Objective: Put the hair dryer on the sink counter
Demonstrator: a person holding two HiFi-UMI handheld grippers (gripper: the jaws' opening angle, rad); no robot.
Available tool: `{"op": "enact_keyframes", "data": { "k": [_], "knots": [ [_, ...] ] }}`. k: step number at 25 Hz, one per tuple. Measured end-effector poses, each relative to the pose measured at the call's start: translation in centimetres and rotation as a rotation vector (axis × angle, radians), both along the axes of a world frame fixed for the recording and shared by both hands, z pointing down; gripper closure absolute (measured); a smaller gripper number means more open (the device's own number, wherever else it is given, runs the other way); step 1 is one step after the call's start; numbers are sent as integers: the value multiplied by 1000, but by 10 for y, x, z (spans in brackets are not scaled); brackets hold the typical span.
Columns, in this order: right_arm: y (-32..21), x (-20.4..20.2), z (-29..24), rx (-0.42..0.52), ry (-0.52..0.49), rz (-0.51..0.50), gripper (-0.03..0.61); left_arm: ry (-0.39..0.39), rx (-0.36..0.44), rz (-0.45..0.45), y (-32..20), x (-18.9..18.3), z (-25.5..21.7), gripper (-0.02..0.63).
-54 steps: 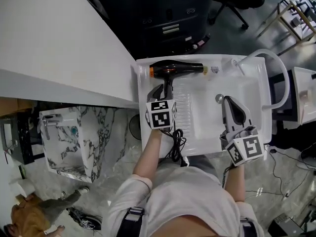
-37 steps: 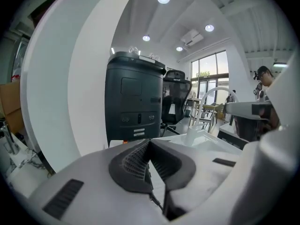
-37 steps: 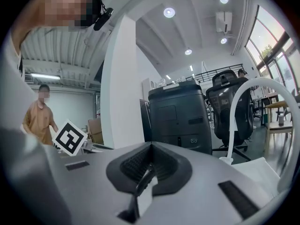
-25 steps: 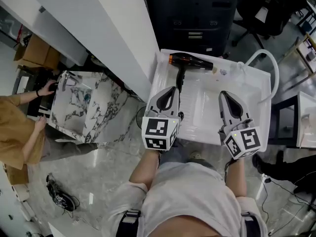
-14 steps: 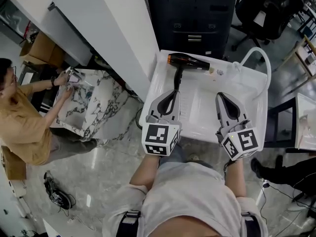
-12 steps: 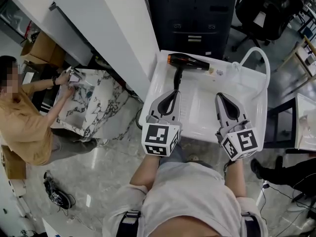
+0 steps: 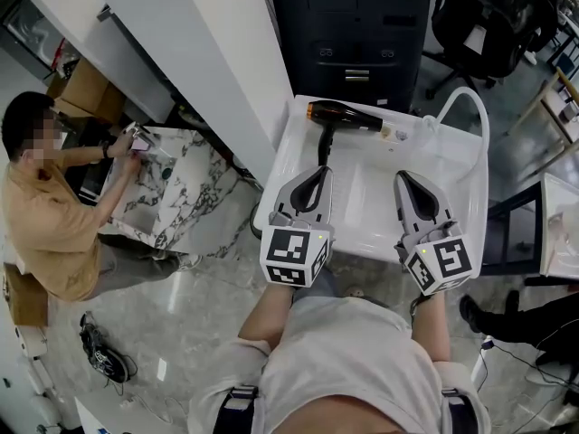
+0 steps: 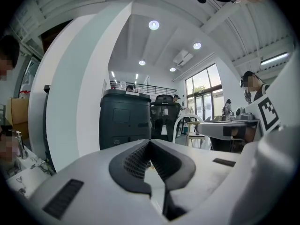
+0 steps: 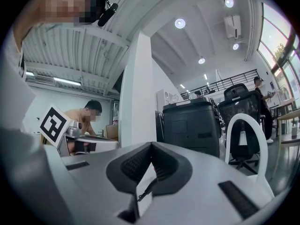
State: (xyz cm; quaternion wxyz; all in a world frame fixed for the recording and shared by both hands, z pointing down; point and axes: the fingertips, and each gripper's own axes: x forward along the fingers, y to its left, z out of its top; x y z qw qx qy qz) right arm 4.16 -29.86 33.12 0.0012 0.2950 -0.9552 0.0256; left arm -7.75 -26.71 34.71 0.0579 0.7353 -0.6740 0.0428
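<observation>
Hair dryer (image 7: 342, 116) rests at the counter's (image 7: 276, 197) far edge; left gripper (image 7: 318, 172) and right gripper (image 7: 404, 177), closed empty, have withdrawn, so the task looks done.

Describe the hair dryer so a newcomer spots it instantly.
Find the white sink unit in the middle of the head view. The black hair dryer lies on its far ledge, handle toward the person; it's the only dark thing there, with an orange ring.
</observation>
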Motion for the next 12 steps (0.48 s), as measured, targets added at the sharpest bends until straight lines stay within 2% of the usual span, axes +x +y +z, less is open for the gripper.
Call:
{"op": "enact_keyframes", "data": {
  "k": [12],
  "knots": [
    [-4, 3, -2, -2, 2, -2, 569, -1, -6, 3, -4, 4, -3, 601]
  ]
}}
